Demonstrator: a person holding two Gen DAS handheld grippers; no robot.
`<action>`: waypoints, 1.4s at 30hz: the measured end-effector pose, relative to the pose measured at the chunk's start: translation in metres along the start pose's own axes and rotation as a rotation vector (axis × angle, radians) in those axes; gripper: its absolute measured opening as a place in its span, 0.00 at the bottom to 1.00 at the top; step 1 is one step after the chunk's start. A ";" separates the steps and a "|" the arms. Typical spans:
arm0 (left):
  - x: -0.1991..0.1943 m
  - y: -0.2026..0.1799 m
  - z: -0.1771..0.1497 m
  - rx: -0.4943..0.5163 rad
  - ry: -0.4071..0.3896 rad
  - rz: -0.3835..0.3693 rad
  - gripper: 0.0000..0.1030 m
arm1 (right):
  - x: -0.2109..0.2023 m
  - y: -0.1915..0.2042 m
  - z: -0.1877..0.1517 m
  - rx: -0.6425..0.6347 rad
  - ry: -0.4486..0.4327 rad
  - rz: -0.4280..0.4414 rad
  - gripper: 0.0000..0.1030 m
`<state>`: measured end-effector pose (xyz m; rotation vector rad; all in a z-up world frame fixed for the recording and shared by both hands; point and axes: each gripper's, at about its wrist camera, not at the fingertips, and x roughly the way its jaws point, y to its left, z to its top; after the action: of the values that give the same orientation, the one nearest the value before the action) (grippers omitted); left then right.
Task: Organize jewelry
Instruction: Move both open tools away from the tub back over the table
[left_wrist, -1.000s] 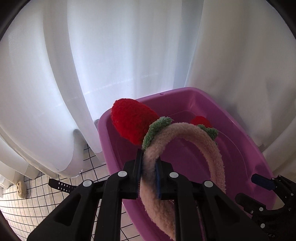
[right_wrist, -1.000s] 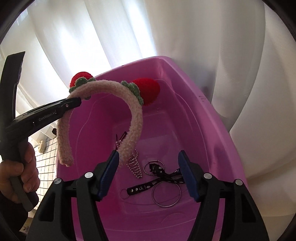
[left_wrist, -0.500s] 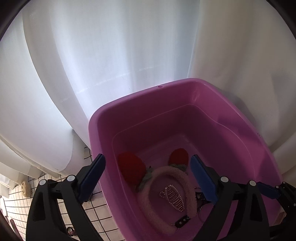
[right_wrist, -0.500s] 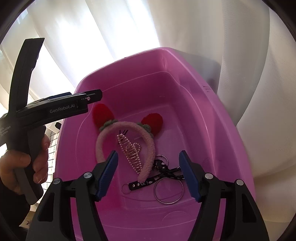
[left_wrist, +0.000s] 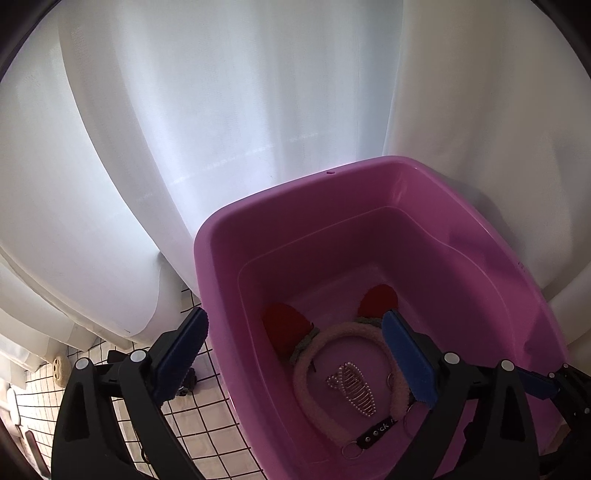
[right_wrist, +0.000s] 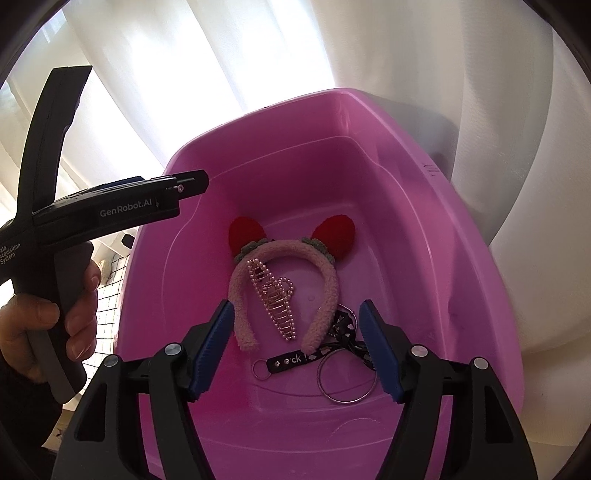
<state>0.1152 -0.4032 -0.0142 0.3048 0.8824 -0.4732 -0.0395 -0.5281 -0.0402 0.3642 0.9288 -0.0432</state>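
A: Nearest, the right gripper (right_wrist: 295, 347) and the left gripper (left_wrist: 295, 354) both hang spread wide and empty above the near rim of the pink tub (right_wrist: 480, 295).

B: The headband (right_wrist: 284, 280), pearl clip (right_wrist: 275, 295) and key strap (right_wrist: 291, 360) lie on its floor; nothing seen outside awaits sorting.

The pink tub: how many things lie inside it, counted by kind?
Inside the pink tub:
Fuzzy headband with red ears: 1
Pearl hair clip: 1
Black strap keychain: 1
Large metal ring: 1
Total: 4. The ring may be joined to the keychain; I cannot tell.
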 end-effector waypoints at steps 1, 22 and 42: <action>-0.001 0.001 0.000 -0.003 -0.003 0.001 0.91 | 0.000 0.000 0.000 -0.003 -0.002 0.003 0.67; -0.077 0.070 -0.025 -0.184 -0.114 -0.016 0.94 | -0.001 0.028 0.006 0.023 -0.005 0.275 0.82; -0.154 0.269 -0.136 -0.406 -0.135 0.193 0.94 | -0.002 0.129 0.002 0.092 -0.032 0.529 0.90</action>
<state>0.0799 -0.0713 0.0434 -0.0154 0.7870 -0.1270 -0.0144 -0.4079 -0.0002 0.6835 0.7767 0.3926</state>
